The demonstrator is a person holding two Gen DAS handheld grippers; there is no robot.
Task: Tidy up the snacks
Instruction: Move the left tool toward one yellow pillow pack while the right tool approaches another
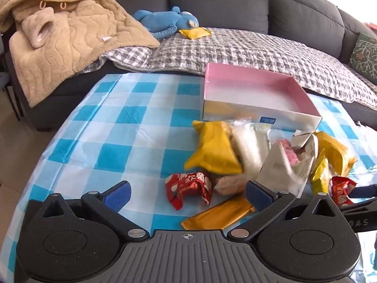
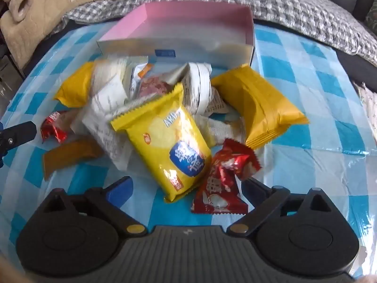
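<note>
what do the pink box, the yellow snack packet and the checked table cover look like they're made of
Pink box: likely thin cardboard, matt pink inside, with stiff straight walls and sharp folded corners.
Yellow snack packet: glossy plastic film, with bright glare and a zigzag sealed edge.
Table cover: probably thin plastic sheet, since it is shiny with fine creases.

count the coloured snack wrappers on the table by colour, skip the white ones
yellow packets: 3
red candies: 2
orange bar: 1
total: 6

Snack wrappers (image 2: 165, 139) – glossy foil/plastic; tablecloth (image 1: 122, 127) shiny (plastic-looking).
</note>
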